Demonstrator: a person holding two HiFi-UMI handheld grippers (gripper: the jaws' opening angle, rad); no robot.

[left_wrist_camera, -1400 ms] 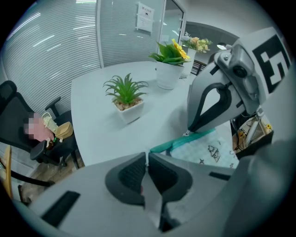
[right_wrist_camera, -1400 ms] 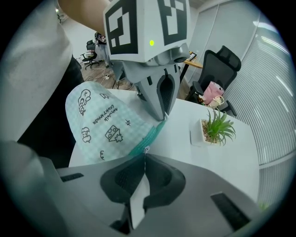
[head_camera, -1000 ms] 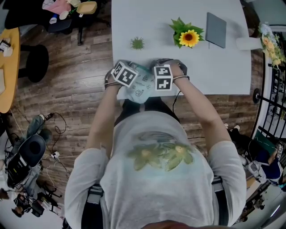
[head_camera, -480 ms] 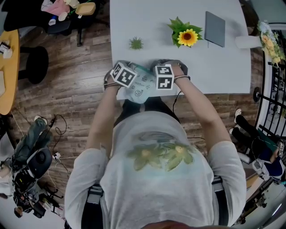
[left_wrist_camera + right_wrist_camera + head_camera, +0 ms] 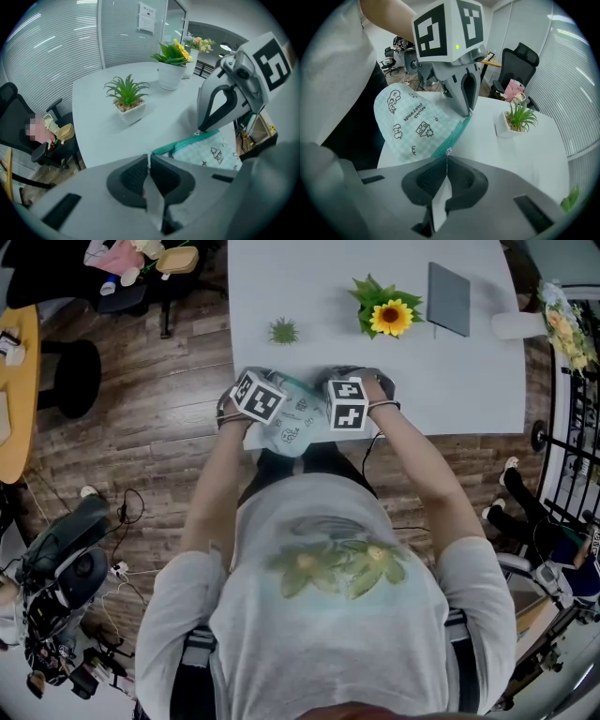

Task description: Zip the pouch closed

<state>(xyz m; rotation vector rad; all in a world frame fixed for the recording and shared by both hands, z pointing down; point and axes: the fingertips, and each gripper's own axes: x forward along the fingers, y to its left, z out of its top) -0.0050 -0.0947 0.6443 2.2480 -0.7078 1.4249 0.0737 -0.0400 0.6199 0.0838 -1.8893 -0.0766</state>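
Right claw (image 5: 446,161) is pinched on the zipper pull (image 5: 448,151), and left claw (image 5: 149,161) clamps the pouch (image 5: 412,122) at the table (image 5: 450,381) edge. I'd hold the fabric taut and drag the pull straight along.

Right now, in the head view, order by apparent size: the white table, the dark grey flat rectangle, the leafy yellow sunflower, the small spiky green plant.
1. white table
2. dark grey flat rectangle and leafy yellow sunflower, about equal
3. small spiky green plant

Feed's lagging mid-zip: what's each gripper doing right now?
Left gripper: closed on the pouch edge.
Right gripper: closed on the zipper pull.
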